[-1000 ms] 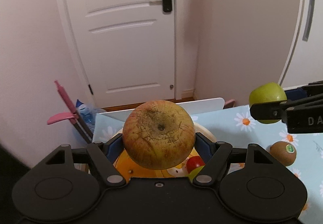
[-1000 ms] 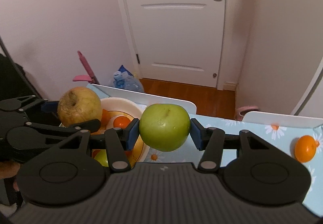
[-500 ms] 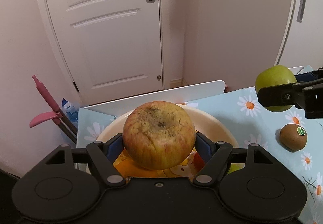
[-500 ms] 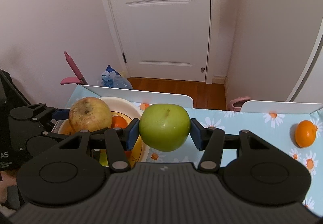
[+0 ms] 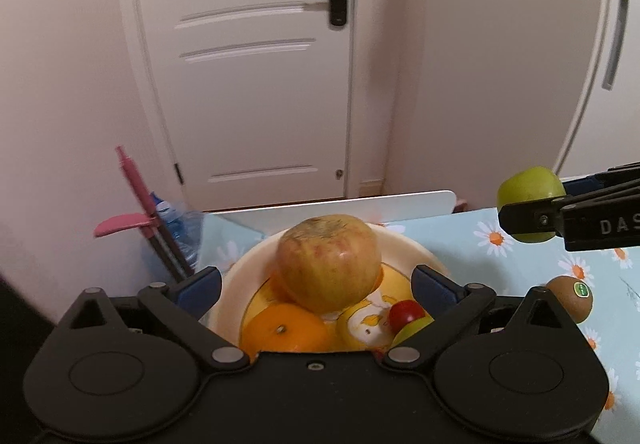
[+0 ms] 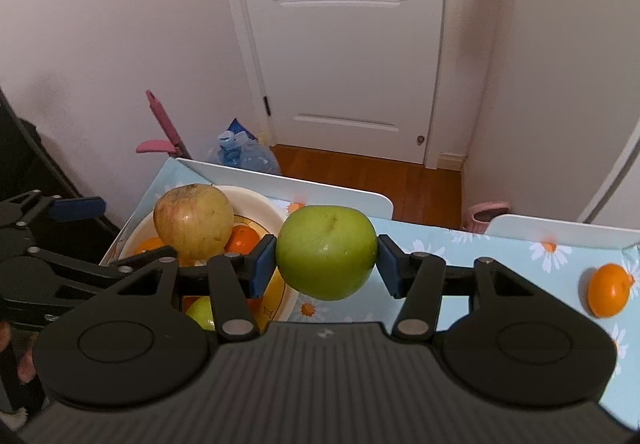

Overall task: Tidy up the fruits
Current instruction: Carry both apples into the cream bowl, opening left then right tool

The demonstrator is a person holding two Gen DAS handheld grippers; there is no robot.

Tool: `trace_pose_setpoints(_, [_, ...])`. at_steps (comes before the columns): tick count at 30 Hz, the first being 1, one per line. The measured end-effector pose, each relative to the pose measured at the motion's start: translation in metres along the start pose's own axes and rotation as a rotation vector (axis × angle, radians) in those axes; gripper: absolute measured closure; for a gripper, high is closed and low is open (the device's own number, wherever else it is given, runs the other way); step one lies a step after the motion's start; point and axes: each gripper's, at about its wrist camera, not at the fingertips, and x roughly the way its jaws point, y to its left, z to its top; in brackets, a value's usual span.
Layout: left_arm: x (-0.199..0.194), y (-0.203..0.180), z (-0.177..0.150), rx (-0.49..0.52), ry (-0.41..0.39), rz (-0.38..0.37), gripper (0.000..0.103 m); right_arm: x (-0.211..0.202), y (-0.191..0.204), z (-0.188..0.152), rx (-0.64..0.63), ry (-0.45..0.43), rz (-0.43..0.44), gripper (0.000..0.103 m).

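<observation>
Left gripper (image 5: 316,286) was opening, its blue pads (image 5: 198,286) standing clear on either side of the yellowish-red apple (image 5: 330,262), which a moment earlier had been pinched between them. Freed, the apple sat in the bowl (image 5: 404,246), resting on the orange (image 5: 286,328) and the other small fruit there; in both views it looked settled rather than falling. That likely meant one fruit was delivered, and the left gripper only had to back away without nudging it.

Right gripper (image 6: 326,264) pinched the green apple (image 6: 326,252) between its pads, held in the air just to the right of the bowl, as it had been a second before. Its drop into the bowl seemed the next step, and room was getting scarce with the big apple on top.

Only the left wrist view showed a kiwi (image 5: 570,298) with a sticker lying on the flowered tablecloth (image 5: 460,240) to the right of the bowl, along with a small red fruit (image 5: 406,314) inside the bowl. Only the right wrist view showed a loose orange fruit (image 6: 608,294) on the tablecloth, well to the right of the bowl, and a bit of the person's hand (image 6: 10,348) behind the left gripper. Both fruits outside the bowl were not yet gathered.
</observation>
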Motion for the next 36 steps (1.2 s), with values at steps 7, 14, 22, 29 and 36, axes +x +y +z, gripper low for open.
trace_pose_setpoints(7, [-0.023, 0.006, -0.010, -0.059, 0.001, 0.069, 0.000, 0.013, 0.002, 0.004, -0.056, 0.028, 0.052, 0.035])
trace_pose_setpoints(14, [-0.037, 0.010, -0.022, -0.112, 0.014, 0.120, 0.000, 0.035, 0.010, 0.007, -0.103, 0.060, 0.096, 0.035])
trace_pose_setpoints(22, [-0.045, 0.016, -0.036, -0.150, 0.030, 0.157, 0.000, 0.069, 0.024, -0.004, -0.152, 0.090, 0.138, 0.035])
trace_pose_setpoints(29, [-0.048, 0.021, -0.042, -0.174, 0.033, 0.166, 0.000, 0.078, 0.034, -0.008, -0.185, 0.080, 0.167, 0.033])
trace_pose_setpoints(36, [-0.047, 0.017, -0.041, -0.163, 0.036, 0.149, 0.000, 0.058, 0.032, -0.009, -0.207, -0.004, 0.133, 0.000])
